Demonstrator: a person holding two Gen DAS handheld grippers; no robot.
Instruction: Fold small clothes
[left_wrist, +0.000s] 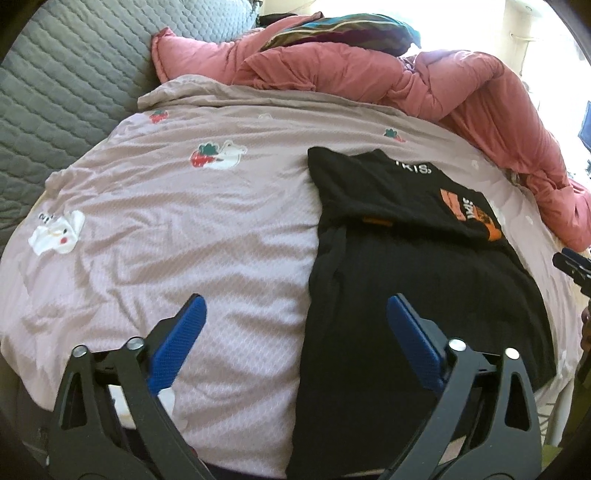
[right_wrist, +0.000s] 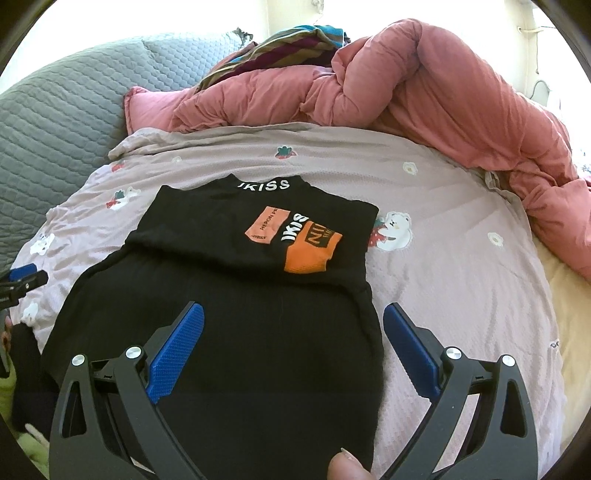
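Black knit top with orange patches (right_wrist: 236, 295) lies flat on the mauve printed bedsheet (left_wrist: 166, 240) — left gripper (left_wrist: 295, 314) and right gripper (right_wrist: 291, 321) both spread wide, gripping nothing.

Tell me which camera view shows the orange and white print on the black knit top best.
The right wrist view: the orange and white print on the black knit top lies near centre, whole and facing the lens. The left wrist view catches that print toward the right, squeezed and partly folded out of sight.
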